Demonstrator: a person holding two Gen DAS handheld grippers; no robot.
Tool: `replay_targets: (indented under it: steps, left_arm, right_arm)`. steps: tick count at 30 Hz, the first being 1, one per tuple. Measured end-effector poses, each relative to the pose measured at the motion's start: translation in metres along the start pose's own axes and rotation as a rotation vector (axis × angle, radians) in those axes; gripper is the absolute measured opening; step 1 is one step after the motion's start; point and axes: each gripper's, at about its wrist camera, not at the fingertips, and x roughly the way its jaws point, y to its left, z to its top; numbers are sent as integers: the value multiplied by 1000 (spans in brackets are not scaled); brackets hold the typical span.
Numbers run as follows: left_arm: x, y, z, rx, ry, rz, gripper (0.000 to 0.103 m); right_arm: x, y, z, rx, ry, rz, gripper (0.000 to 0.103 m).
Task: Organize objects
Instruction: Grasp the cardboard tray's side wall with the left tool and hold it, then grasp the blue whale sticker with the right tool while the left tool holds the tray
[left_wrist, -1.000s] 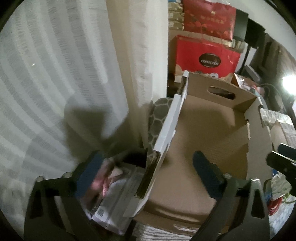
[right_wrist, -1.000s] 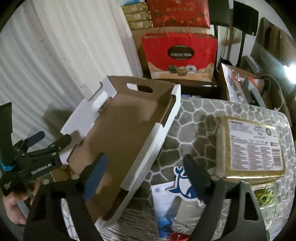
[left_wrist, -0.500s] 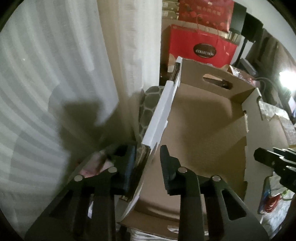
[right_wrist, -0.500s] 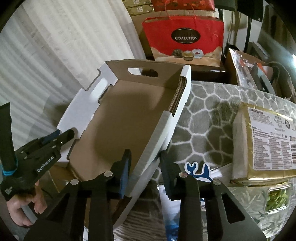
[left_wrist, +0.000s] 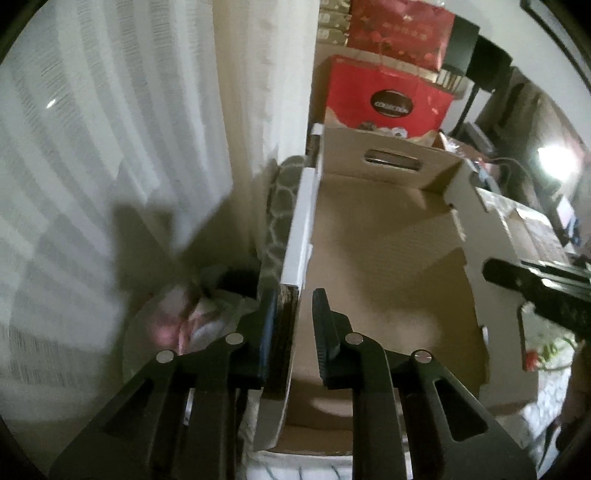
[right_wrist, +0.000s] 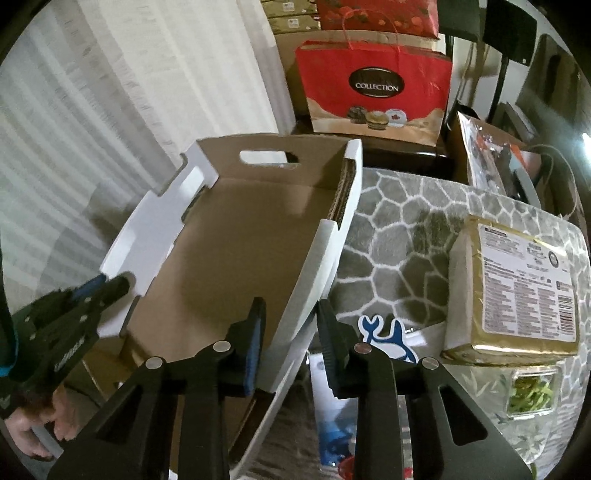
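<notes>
Straddling opposite side walls of the cardboard tray (right_wrist: 236, 236): left gripper (left_wrist: 291, 328) on the left wall, right gripper (right_wrist: 290, 345) on the right wall. Both jaws are nearly closed around their wall. On the left gripper the left pad sits against the wall edge and a gap shows at the right pad. On the right gripper both pads sit close to the wall; firm contact cannot be confirmed.

Tray is open-topped, white outside and brown inside, with a handle slot in the far wall. Nothing inside it. It sits at the left end of the tabletop (right_wrist: 406, 229), which has a grey honeycomb-pattern cover.

Left wrist view only: the strip of patterned cover squeezed between the tray's left wall and the white curtain (left_wrist: 110, 147), and a blurred pinkish packet (left_wrist: 184, 321) low down by the curtain, left of the gripper. The right gripper shows at the right edge.

Right wrist view only: things right of the tray. Gold foil packet (right_wrist: 517, 291) with a printed label, lying flat. Clear tub of green stuff (right_wrist: 532, 391) just nearer than it. White-and-blue whale-print bag (right_wrist: 369, 365) just beside the tray's near right corner, partly behind the right finger. The left gripper and its hand (right_wrist: 40, 428) show at lower left.

Both views: red "COLLECTION" gift bag (right_wrist: 376, 88) beyond the tray's far wall.
</notes>
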Motion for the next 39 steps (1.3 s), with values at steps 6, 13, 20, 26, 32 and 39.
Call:
replay_targets:
  steps: [6,13,20,26,32,39]
  left_arm:
    - [-28,1,-29,-35,-29,-60,18]
    - [-35,2,-48,-58,-34,-49,18]
    - [-15,2,-53,-70,3,0,26]
    - [-4,-1,-56,-50,10,25,26]
    - [-4,9,-61,-93,8,-10,12]
    - [-6,14,-64,-106,9,-11,11]
  right_arm:
    - [-7,0,-19,-27,19,19,29]
    - [-6,2,-45,-47,60,61,29]
    - [-35,-11,-40,-44,5,105,49]
    - [-45,-38,-22,-38,-10,19,49]
    - [-19,-48,-19,-81,58,-43,49]
    - [8,-43,-18,-188,114,-124,49]
